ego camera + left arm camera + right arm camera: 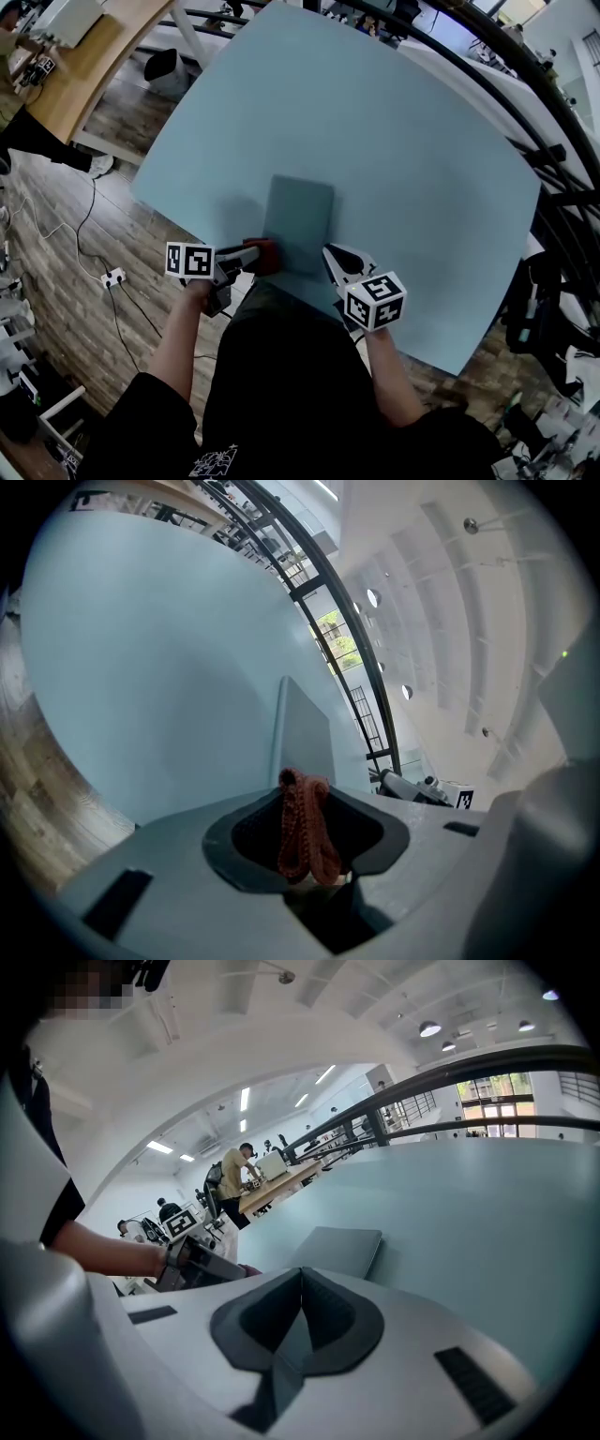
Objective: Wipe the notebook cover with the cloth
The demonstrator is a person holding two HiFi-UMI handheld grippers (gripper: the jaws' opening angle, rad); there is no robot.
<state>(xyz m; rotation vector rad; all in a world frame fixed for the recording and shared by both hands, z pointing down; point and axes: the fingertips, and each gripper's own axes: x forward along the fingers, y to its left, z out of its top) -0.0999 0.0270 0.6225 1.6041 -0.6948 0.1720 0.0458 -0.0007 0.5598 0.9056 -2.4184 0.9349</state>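
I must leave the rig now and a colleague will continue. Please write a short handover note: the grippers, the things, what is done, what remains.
Left gripper: shut on the red cloth, at the near left corner of the notebook.
Right gripper: shut and empty, by the notebook's near right corner.
Notebook: closed, flat on the blue table, close to the person's edge.
Done: the cloth is gripped and at the cover.
Left: wipe the cover. How much is already wiped cannot be told.
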